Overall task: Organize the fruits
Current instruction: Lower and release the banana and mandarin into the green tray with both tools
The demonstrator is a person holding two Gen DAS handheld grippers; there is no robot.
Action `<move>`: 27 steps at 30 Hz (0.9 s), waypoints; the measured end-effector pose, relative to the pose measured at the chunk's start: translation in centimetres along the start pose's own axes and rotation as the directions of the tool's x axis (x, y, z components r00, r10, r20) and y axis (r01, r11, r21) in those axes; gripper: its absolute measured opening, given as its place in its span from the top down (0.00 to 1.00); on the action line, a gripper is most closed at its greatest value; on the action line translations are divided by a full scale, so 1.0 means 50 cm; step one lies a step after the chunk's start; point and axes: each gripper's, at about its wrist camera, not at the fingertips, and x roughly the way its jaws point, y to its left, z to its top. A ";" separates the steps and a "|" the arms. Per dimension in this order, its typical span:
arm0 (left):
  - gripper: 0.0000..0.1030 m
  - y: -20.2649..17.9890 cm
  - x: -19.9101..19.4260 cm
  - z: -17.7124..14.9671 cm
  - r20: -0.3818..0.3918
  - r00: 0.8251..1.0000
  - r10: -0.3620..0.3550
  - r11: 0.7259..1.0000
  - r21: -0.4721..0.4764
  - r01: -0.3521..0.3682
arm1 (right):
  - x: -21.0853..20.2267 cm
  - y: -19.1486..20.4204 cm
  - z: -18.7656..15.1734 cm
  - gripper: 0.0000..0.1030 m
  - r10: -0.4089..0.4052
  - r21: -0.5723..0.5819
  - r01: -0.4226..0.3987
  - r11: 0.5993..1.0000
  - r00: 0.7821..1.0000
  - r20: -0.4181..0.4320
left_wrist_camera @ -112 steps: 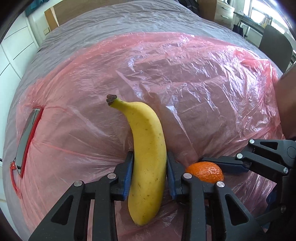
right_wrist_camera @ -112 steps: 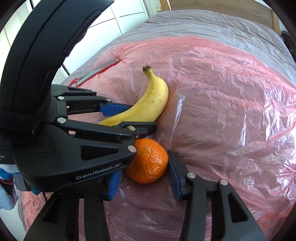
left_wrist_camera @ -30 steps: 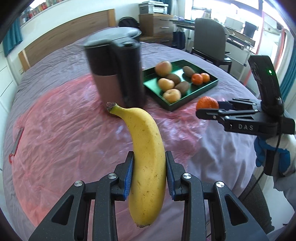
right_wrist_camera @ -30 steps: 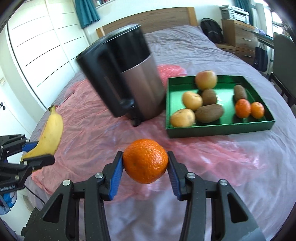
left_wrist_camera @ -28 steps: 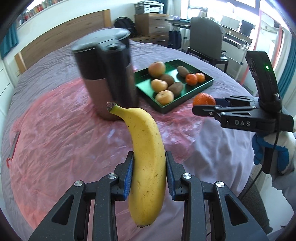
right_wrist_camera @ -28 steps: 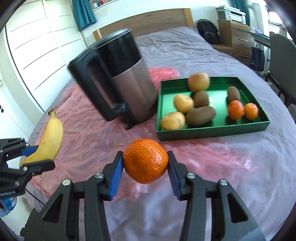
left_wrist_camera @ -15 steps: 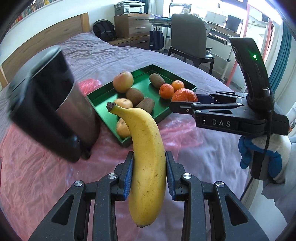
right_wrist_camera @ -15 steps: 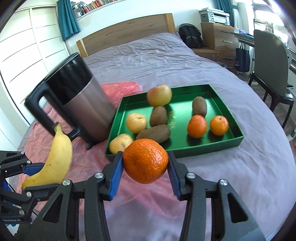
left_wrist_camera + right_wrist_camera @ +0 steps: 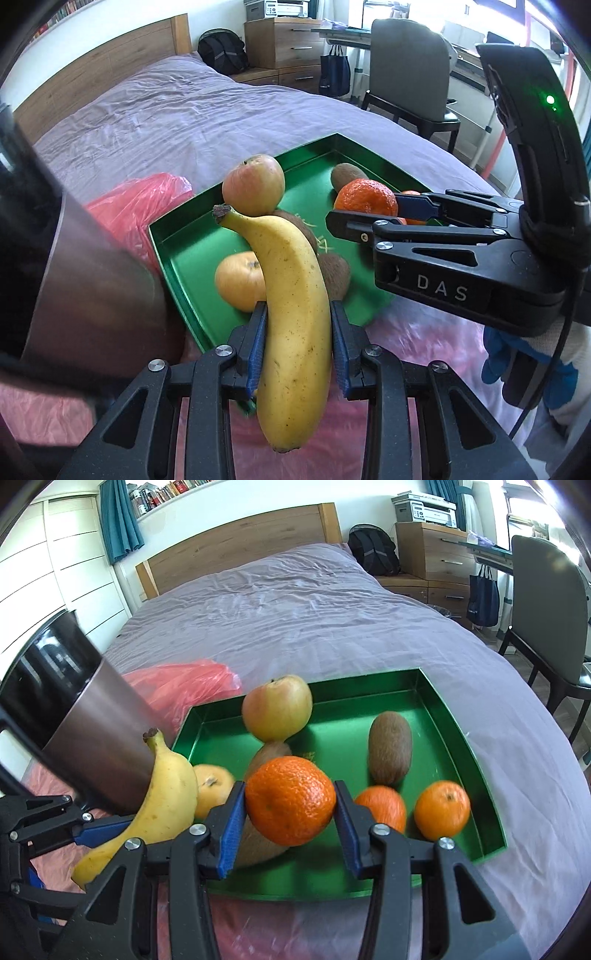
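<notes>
My left gripper [image 9: 297,343] is shut on a yellow banana [image 9: 291,295] and holds it in the air at the near left corner of the green tray [image 9: 177,254]. My right gripper [image 9: 290,810] is shut on an orange [image 9: 290,799] and holds it above the tray's [image 9: 476,753] near part. In the tray lie an apple [image 9: 277,707], a kiwi [image 9: 389,747], two small oranges [image 9: 441,808], a yellow fruit [image 9: 212,782] and more brown fruit partly hidden. The banana [image 9: 162,794] and left gripper [image 9: 55,819] also show in the right wrist view; the right gripper [image 9: 365,212] shows in the left.
A black and steel kettle [image 9: 85,738] stands just left of the tray, close to the banana. A pink plastic sheet [image 9: 184,690] lies under and behind it on the purple bed [image 9: 314,616]. A chair [image 9: 546,613] and drawers stand to the right.
Both grippers have moved forward with their fruit, from over the pink sheet to the tray. The kettle now stands close on the left.
</notes>
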 end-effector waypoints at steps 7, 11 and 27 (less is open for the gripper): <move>0.73 -0.004 0.063 0.027 -0.003 1.000 0.021 1.000 0.013 -0.021 | 0.051 -0.025 0.025 0.25 -0.037 -0.014 0.037 0.999 0.999 0.008; 0.73 -0.024 0.072 0.025 0.011 1.000 0.020 0.999 0.044 -0.020 | 0.079 -0.039 0.030 0.25 -0.061 -0.026 0.061 0.998 0.998 -0.002; 0.46 -0.022 0.043 0.041 0.050 0.999 0.022 1.000 0.018 -0.023 | 0.072 -0.055 0.021 0.03 -0.106 -0.044 0.106 0.993 0.994 -0.006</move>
